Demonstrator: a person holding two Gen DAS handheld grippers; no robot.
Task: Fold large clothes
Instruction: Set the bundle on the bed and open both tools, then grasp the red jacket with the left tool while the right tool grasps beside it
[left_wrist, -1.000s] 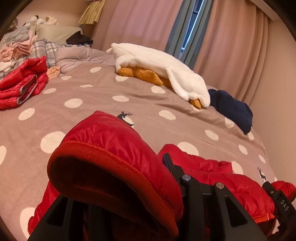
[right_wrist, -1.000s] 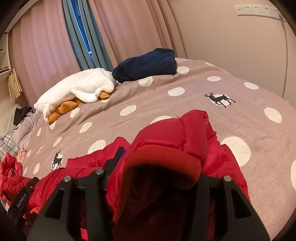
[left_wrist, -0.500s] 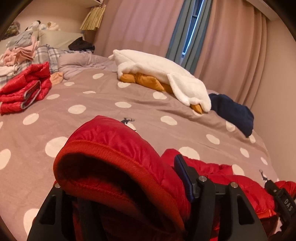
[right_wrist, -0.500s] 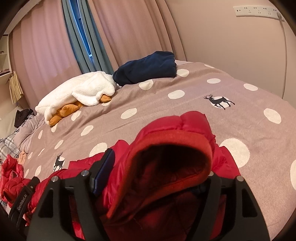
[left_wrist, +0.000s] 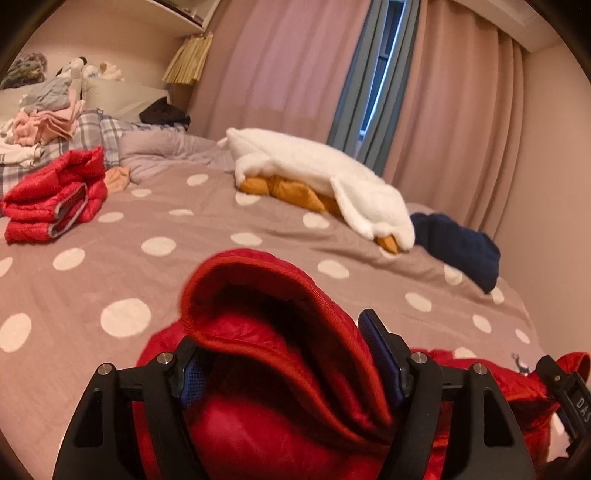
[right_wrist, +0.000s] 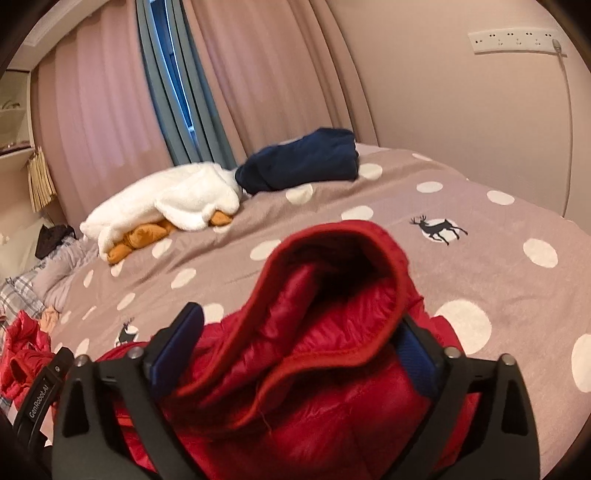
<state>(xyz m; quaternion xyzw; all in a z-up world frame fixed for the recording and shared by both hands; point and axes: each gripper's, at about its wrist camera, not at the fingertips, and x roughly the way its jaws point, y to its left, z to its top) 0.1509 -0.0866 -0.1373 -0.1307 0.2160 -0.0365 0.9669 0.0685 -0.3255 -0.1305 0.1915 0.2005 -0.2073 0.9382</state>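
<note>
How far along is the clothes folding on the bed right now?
Done: one red jacket lies folded near the pillows. In hand: a second red puffer jacket, its cuffs between the opening jaws of the left hand-held gripper and right hand-held gripper, apparently being let go. Left: the white fleece over an orange garment looks unfolded; the navy garment may be folded.

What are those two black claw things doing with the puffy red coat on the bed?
A person is folding a red down jacket on the polka-dot bed cover. The left hand-held gripper and right hand-held gripper each have a red cuff between their fingers, and both sets of jaws are opening, letting the sleeves go. Another red jacket already lies folded near the pillows.
</note>
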